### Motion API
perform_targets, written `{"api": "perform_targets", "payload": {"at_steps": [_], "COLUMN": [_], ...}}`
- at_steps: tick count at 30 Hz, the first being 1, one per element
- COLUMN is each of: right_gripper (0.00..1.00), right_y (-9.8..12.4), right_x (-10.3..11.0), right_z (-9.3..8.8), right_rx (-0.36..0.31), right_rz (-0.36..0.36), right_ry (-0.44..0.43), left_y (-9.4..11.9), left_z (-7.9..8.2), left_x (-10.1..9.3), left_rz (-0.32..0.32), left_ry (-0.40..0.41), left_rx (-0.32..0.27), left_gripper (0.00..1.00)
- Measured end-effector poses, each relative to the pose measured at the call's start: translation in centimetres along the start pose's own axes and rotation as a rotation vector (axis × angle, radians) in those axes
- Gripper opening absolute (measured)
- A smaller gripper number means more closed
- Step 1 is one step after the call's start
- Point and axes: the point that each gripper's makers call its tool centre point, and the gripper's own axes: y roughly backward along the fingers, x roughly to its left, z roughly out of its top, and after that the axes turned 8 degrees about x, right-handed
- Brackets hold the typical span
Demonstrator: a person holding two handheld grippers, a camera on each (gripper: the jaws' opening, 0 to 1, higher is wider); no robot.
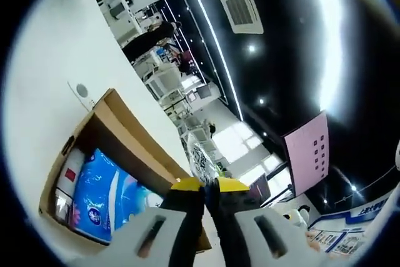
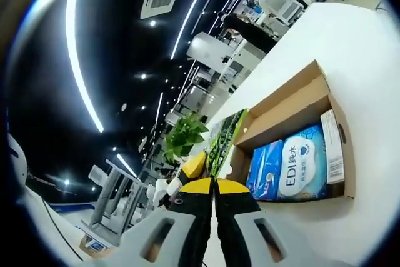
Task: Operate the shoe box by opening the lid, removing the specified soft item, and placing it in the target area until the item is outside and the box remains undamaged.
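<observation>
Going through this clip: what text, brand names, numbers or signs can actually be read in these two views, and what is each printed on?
"EDI" with Chinese characters reading "纯水": on the blue soft pack inside the open shoe box, right gripper view.
White label on the box's end wall: print too small to read.
Same blue pack in the left gripper view: logo blurred, unreadable.
Blue-and-white wall sign: characters too blurred.

In the left gripper view, the left tool (image 1: 209, 187) covers the near corner of the open brown cardboard shoe box (image 1: 119, 126), and the lower end of the blue plastic-wrapped soft pack (image 1: 103, 195) inside runs behind it. The print on that pack is too small to read. In the right gripper view, the box's lid edge is hidden behind the right tool (image 2: 214, 187). Distant office furniture is blurred.
</observation>
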Motion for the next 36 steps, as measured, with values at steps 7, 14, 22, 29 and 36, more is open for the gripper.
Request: {"api": "perform_targets", "payload": {"at_steps": [7,14,22,29,36], "right_gripper": [0.00,0.16,0.35,0.44,0.55], "right_y": [0.4,0.4,1.0,2.1,3.3], "right_x": [-1.0,-0.1,-1.7,-2.4,-2.5], "right_z": [-1.3,-2.0,-2.2,-1.6,-0.3], "right_rx": [0.005,0.031,0.059,0.098,0.112], "right_rz": [-0.008,0.046,-0.024,-0.087,-0.111], "right_ry": [-0.006,0.038,0.130,0.254,0.353], "left_y": [-0.2,-0.1,0.0,-0.3,-0.4], "left_z": [-0.2,0.8,0.9,-1.5,-3.0], "left_x": [-0.9,-2.5,-3.5,-4.3,-5.7], "left_rz": [-0.022,-0.049,-0.073,-0.094,-0.147], "left_ry": [-0.087,-0.187,-0.260,-0.320,-0.374], "left_rx": [0.051,0.088,0.130,0.212,0.286], "left_gripper": [0.01,0.00,0.00,0.00,0.00]}}
